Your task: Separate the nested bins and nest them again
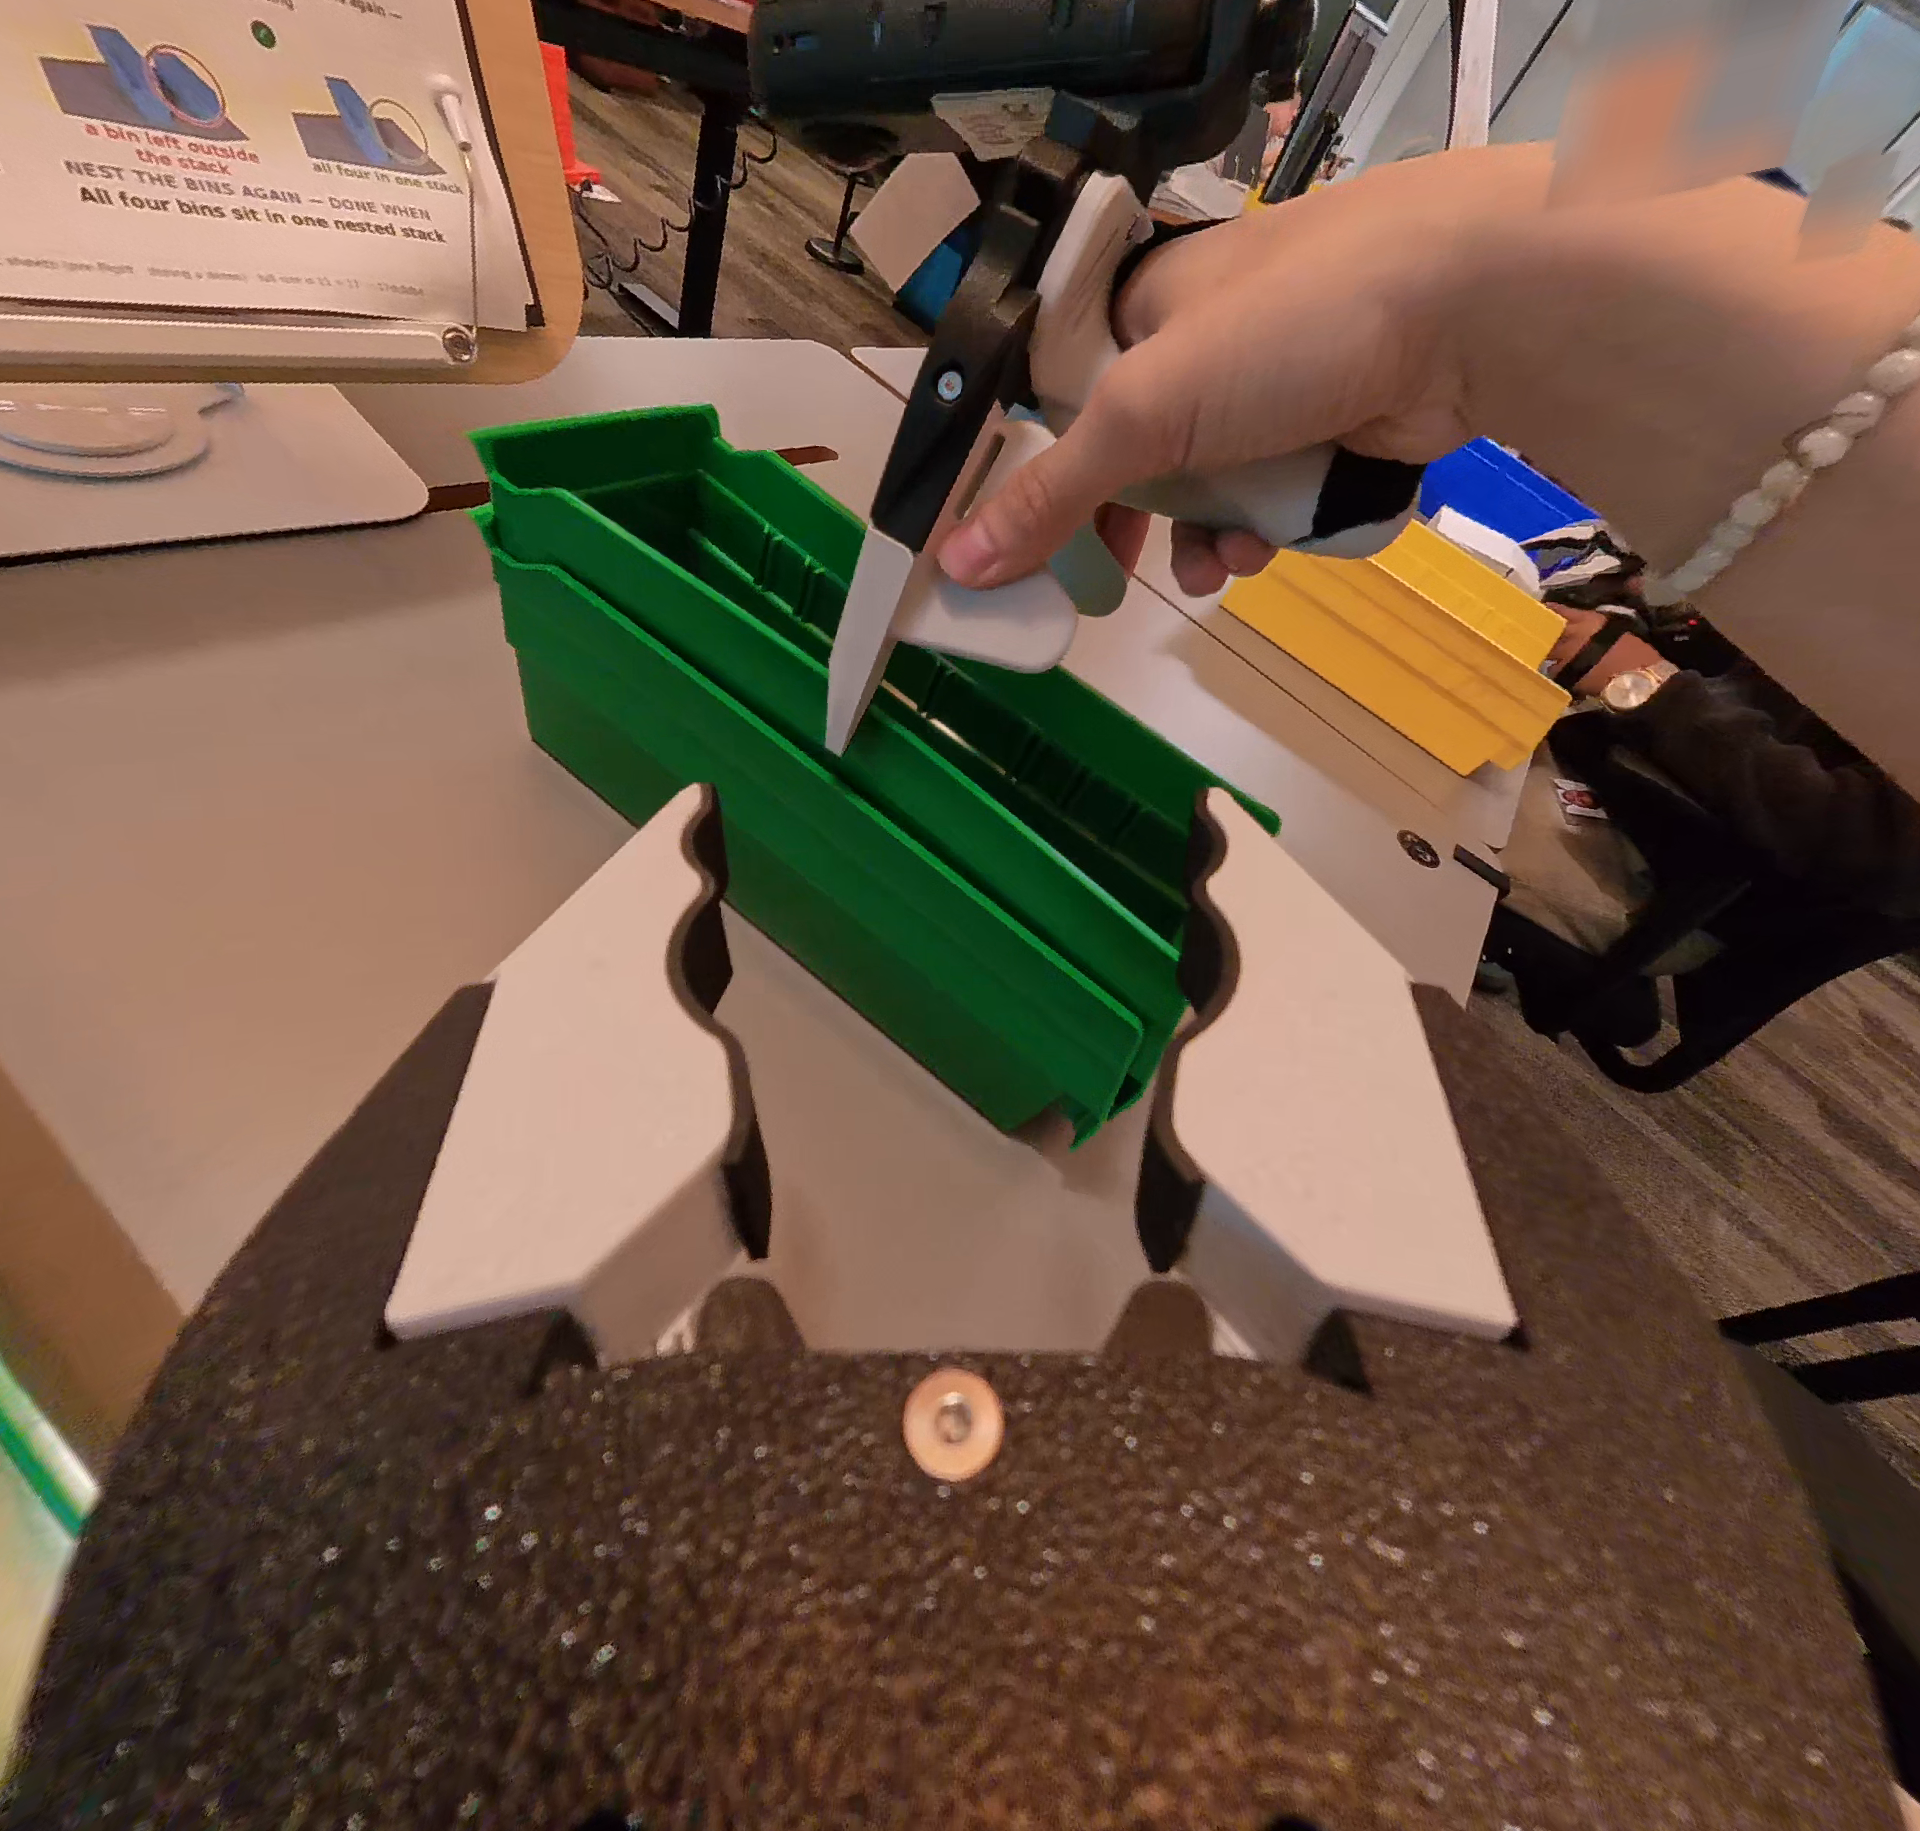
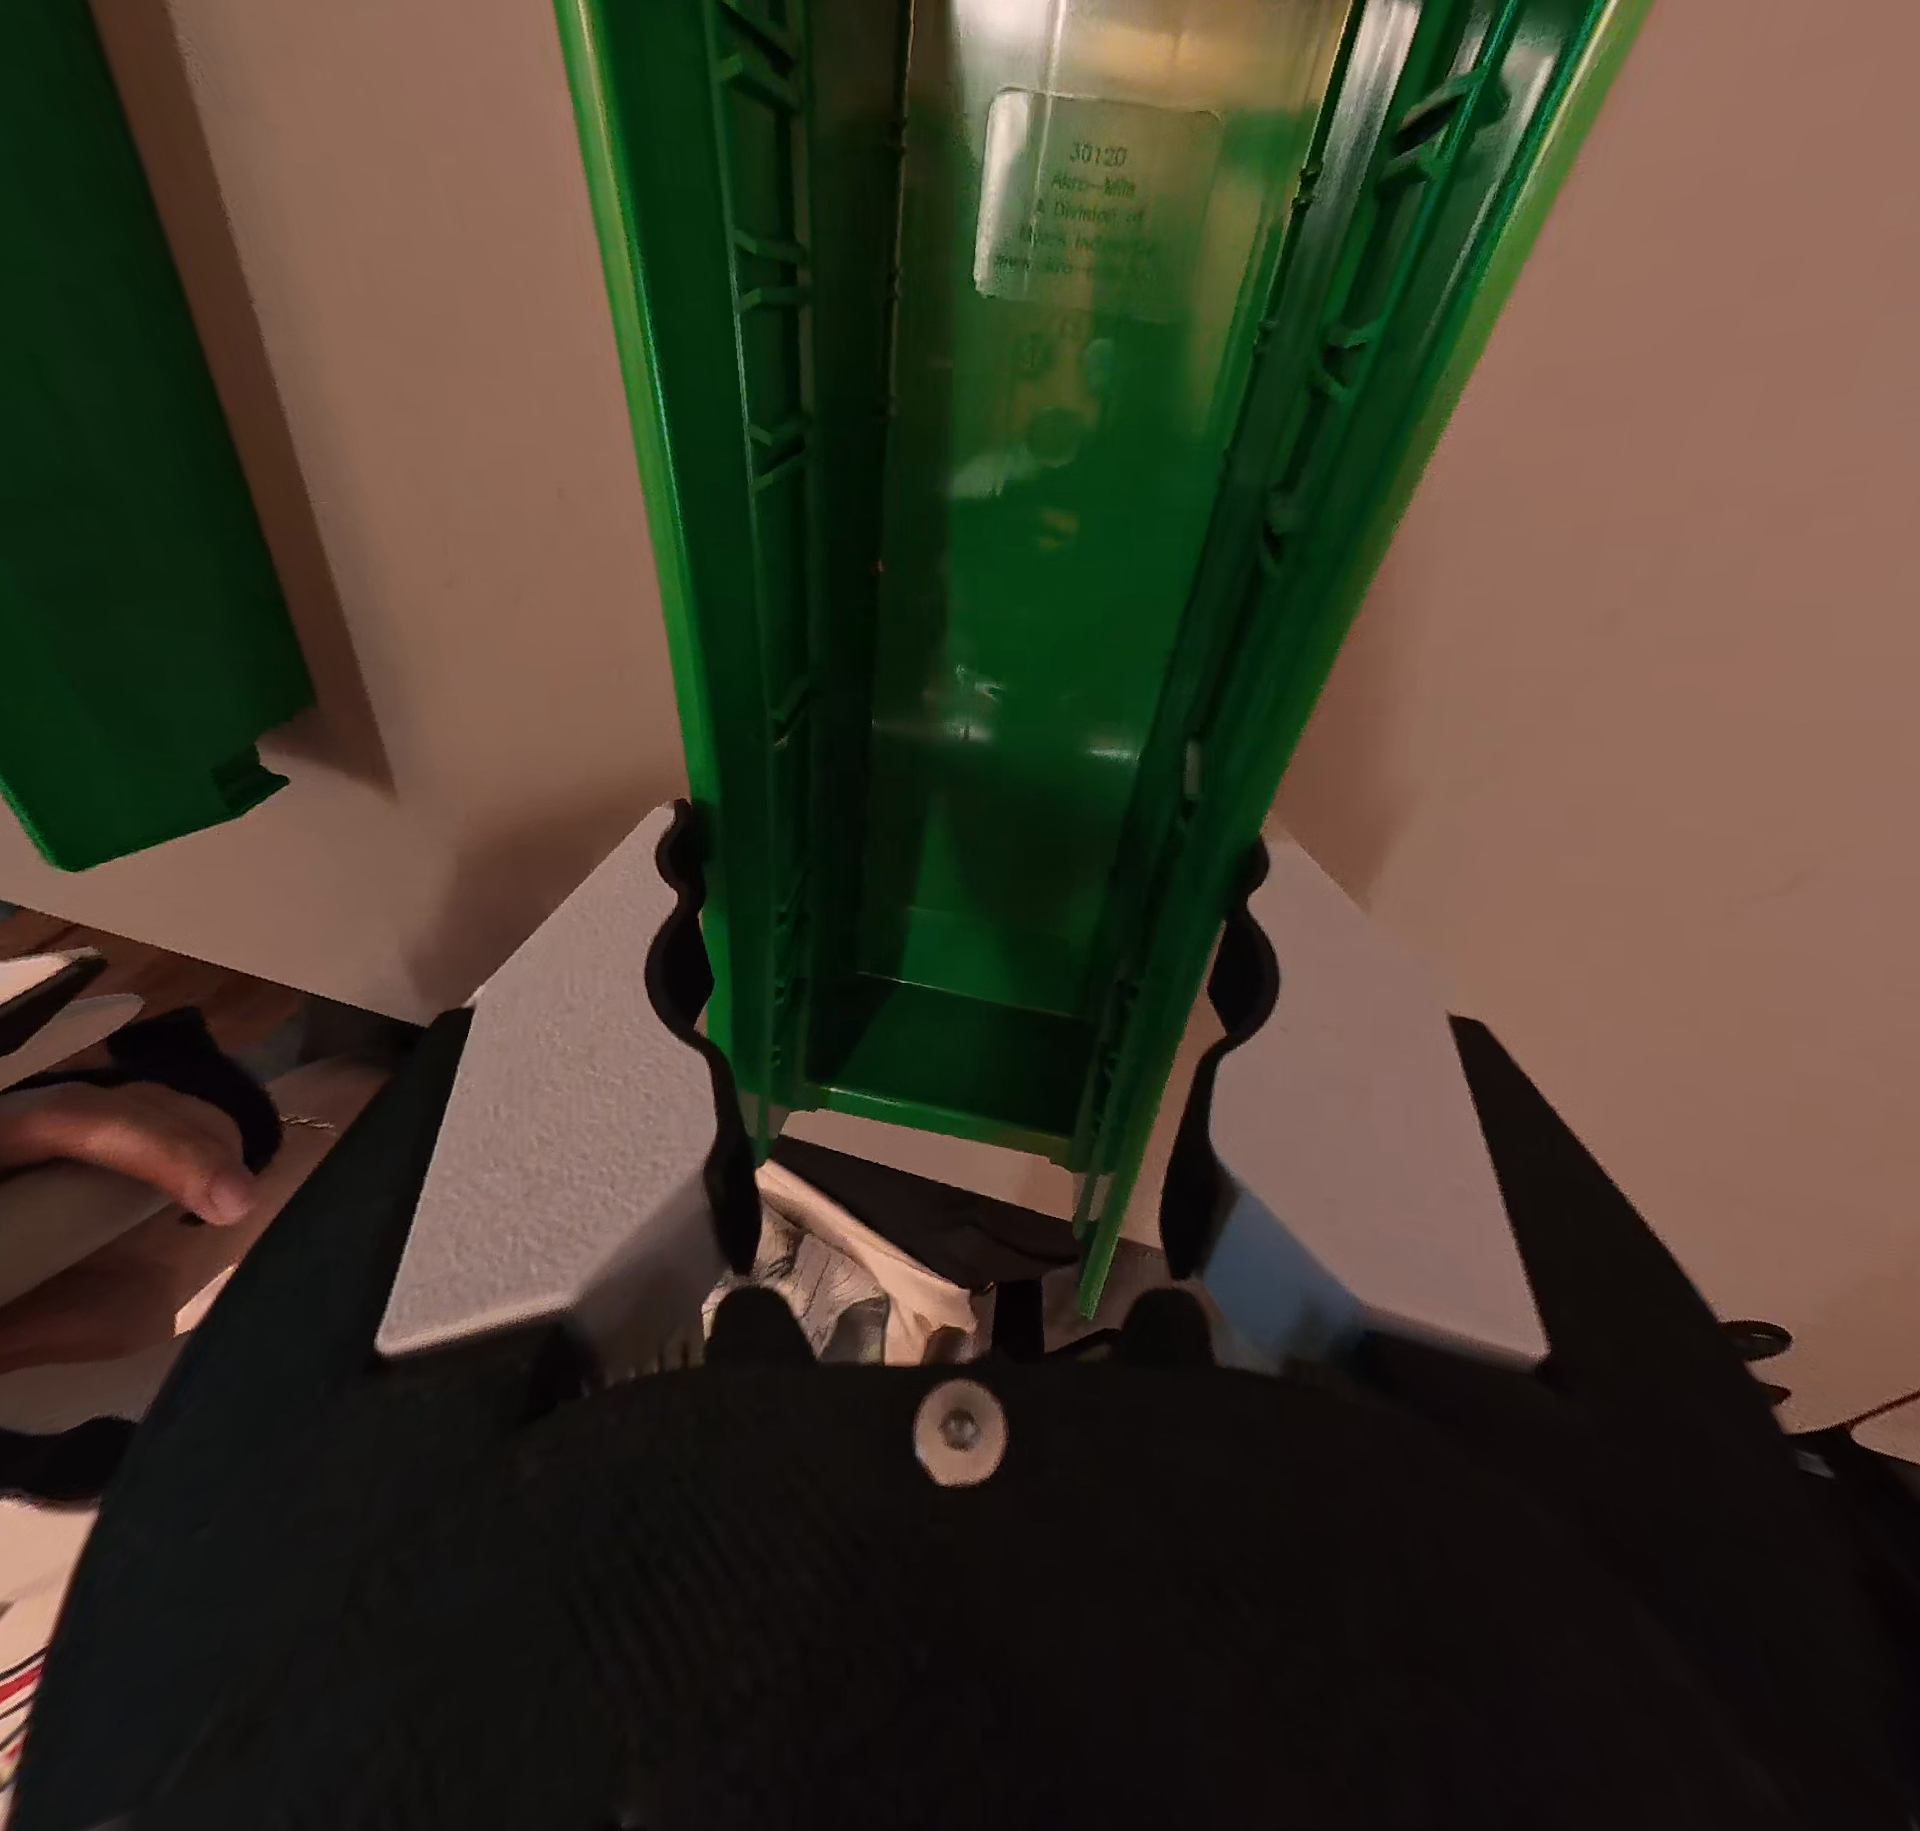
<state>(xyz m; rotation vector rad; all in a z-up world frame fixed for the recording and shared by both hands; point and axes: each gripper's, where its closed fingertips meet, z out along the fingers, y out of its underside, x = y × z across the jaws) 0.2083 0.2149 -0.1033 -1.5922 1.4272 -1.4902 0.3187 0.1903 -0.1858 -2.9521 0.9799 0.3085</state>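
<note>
While my left tongs [image 1: 951, 1033] gape before the green bins [image 1: 831, 742], my right tongs [image 2: 961, 1033] straddle one bin [image 2: 997, 555], jaws spread; a further bin [image 2: 125, 431] lies at nine o'clock.

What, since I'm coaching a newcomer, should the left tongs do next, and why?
Probably close the left tongs on the green bin stack: they stand open astride its near end, while the right tongs straddle the inner bin, so the stack likely needs holding down.
</note>
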